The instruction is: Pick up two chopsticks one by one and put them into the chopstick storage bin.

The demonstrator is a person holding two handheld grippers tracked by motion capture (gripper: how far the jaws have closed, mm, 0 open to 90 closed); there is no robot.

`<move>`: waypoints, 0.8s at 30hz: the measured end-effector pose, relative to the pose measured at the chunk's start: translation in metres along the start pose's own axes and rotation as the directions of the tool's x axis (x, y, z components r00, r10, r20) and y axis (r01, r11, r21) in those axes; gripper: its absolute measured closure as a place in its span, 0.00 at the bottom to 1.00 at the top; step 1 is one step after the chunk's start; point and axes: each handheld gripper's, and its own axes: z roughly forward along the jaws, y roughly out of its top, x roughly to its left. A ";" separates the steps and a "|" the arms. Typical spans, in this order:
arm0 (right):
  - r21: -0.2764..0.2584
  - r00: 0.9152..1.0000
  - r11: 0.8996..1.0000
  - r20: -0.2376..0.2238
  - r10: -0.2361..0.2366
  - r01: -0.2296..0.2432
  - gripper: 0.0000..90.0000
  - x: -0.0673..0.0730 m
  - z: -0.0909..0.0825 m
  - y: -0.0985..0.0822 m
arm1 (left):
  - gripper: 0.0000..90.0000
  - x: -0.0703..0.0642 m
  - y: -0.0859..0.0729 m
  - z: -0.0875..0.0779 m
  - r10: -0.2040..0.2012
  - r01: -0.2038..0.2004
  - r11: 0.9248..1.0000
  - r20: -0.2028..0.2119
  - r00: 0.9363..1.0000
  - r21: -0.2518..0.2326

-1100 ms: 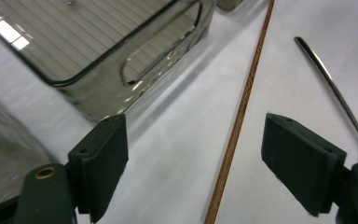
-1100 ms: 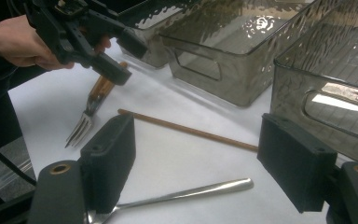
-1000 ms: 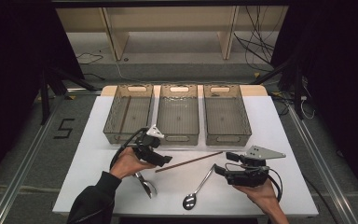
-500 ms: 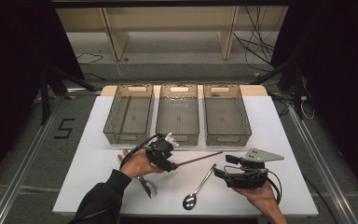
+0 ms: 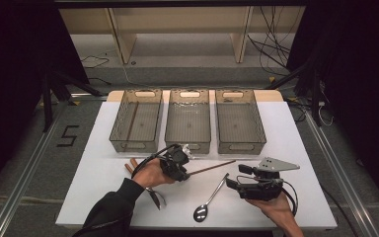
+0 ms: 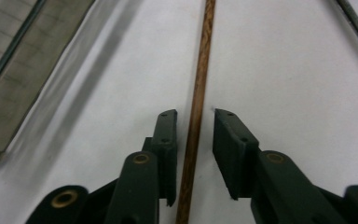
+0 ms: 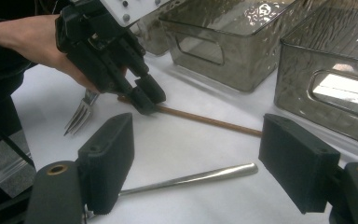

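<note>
The left tongs (image 6: 195, 122) sit open astride a brown chopstick (image 6: 198, 100) lying on the white tabletop (image 5: 296, 133) near its middle. The right tongs (image 7: 196, 156) hang wide open near the front edge, over a spoon (image 7: 191, 178).

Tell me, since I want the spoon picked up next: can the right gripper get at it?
Probably yes: the right gripper is open beside the spoon, whose handle lies between its jaws on bare table.
</note>
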 end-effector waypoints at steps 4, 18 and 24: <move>0.004 1.000 1.000 0.001 -0.001 0.001 0.30 0.000 0.000 0.000 | 0.82 -0.003 0.002 0.000 0.026 -0.026 1.000 -0.013 1.000 0.016; 0.001 1.000 1.000 0.004 0.001 -0.001 0.31 0.000 0.000 0.000 | 0.93 -0.006 0.003 0.001 0.043 -0.043 0.999 -0.023 0.999 0.015; 0.000 1.000 1.000 0.005 0.002 -0.002 0.31 -0.001 -0.001 0.000 | 0.94 -0.008 0.004 -0.001 0.051 -0.052 0.999 -0.023 0.998 -0.013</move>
